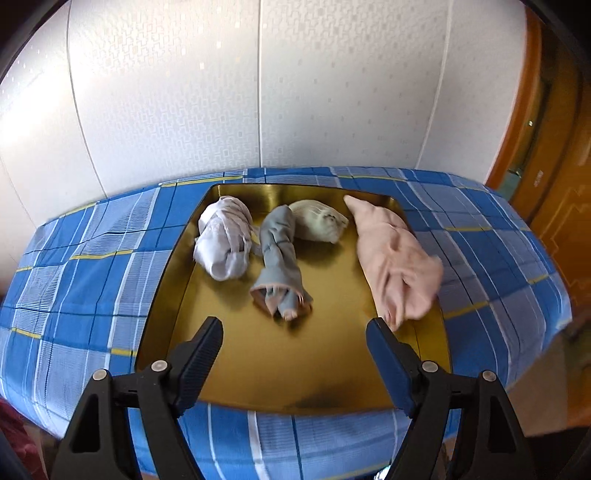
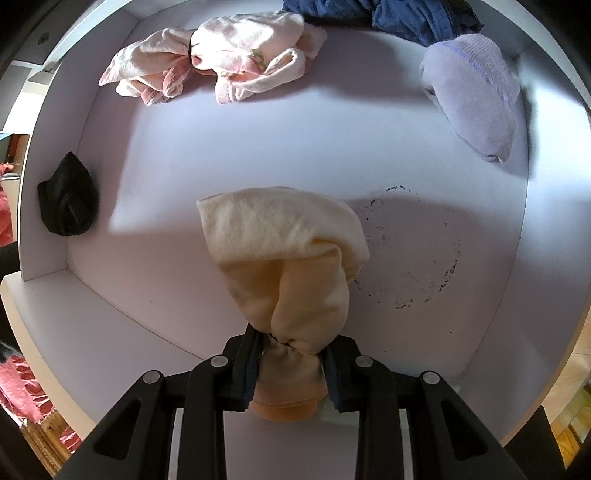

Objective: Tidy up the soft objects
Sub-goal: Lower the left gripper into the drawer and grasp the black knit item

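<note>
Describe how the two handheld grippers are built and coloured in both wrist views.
Both look alike. The left gripper and the right gripper have matte black plastic frames with triangular cut-outs, round silver rivets at the pivots, and two fingers faced with dark blue ribbed pads. No cables, markings, sleeves or hands show in either view.

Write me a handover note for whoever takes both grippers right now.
Left gripper: open, empty, over the gold tray.
Right gripper: shut on a cream sock bundle, above the white bin.
Tray: white bundle, grey roll, pale bundle; pink cloth lies across its right rim.
Bin: pink cloth bundle, black sock, lavender sock, dark blue cloth.
Left: release the cream bundle; tray items look unsorted.
</note>
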Tool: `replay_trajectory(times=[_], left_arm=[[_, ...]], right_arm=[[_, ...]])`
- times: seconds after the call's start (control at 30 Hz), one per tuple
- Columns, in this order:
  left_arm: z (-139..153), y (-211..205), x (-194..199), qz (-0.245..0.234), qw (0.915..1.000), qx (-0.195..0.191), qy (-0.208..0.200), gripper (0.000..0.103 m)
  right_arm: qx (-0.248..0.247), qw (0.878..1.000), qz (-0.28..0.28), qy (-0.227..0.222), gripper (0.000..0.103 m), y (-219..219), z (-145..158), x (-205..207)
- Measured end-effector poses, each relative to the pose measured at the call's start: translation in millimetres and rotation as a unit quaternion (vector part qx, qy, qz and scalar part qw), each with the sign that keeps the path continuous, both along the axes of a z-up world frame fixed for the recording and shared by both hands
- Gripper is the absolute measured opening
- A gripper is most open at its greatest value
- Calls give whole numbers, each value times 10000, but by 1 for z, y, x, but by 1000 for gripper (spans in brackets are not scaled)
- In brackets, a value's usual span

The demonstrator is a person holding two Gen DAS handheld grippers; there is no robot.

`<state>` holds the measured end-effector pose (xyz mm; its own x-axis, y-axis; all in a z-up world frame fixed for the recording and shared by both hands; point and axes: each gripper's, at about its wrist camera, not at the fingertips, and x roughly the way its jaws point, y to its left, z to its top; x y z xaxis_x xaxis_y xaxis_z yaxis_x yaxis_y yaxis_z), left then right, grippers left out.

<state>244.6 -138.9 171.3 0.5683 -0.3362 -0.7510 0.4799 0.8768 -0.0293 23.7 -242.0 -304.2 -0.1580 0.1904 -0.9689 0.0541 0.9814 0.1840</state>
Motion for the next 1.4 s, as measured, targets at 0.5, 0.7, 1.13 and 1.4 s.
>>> replay_trajectory(times=[0.5, 0.7, 1.13, 1.4], left_arm=[[2, 38, -92, -635, 9968, 290, -387, 88], [-46, 57, -106, -541, 9971, 496, 177, 97], [-237, 69, -101, -780, 9364, 2937, 1755, 97], [-304, 68, -103, -1414, 8816, 4140, 1775, 95]], right_arm=[[-151, 9999, 65, -1, 29, 10, 9, 7], [-138, 9999, -49, 27, 29, 11, 11, 9], [-87, 9999, -61, 41, 29, 2, 11, 12], [-101, 9999, -42, 41, 29, 2, 10, 11]])
